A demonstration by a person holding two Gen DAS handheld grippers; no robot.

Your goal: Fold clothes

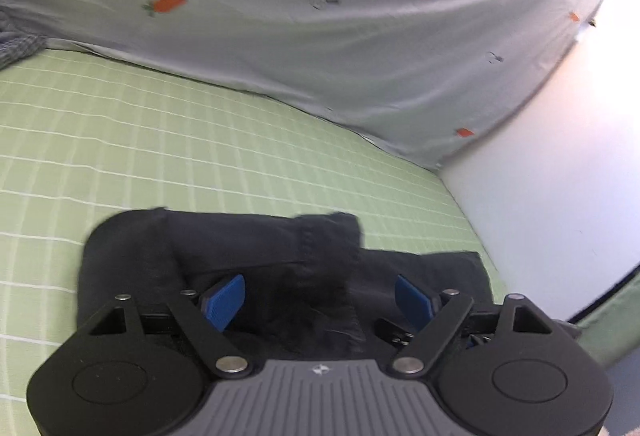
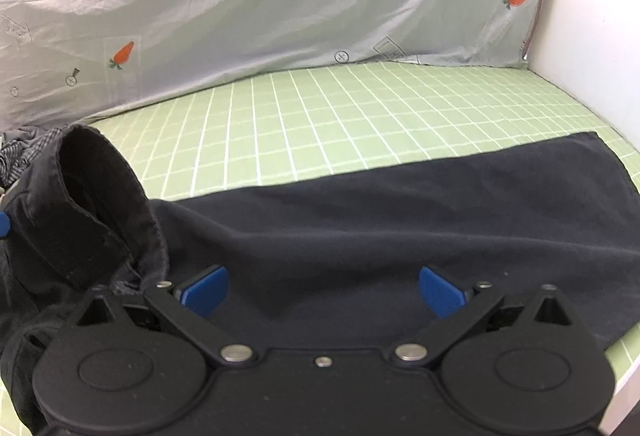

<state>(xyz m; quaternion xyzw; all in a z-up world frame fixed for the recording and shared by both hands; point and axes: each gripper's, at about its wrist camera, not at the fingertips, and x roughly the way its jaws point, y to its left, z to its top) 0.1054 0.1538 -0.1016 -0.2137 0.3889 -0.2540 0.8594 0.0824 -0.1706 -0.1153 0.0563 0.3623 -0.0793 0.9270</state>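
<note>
- While my left tongs (image 1: 320,298) gape, pinching nothing, the dark trousers (image 1: 280,256) lie below — maybe touching.
- My right tongs (image 2: 323,290) gape too, over the green sheet (image 2: 360,108).

Green checked sheet (image 2: 360,108), carrot-print grey cloth (image 1: 320,36), white wall (image 1: 560,176).

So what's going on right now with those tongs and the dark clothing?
Left tongs open, empty. Right tongs open, empty. Dark garment lying on green checked sheet, one end bunched. Nothing in the way.
</note>
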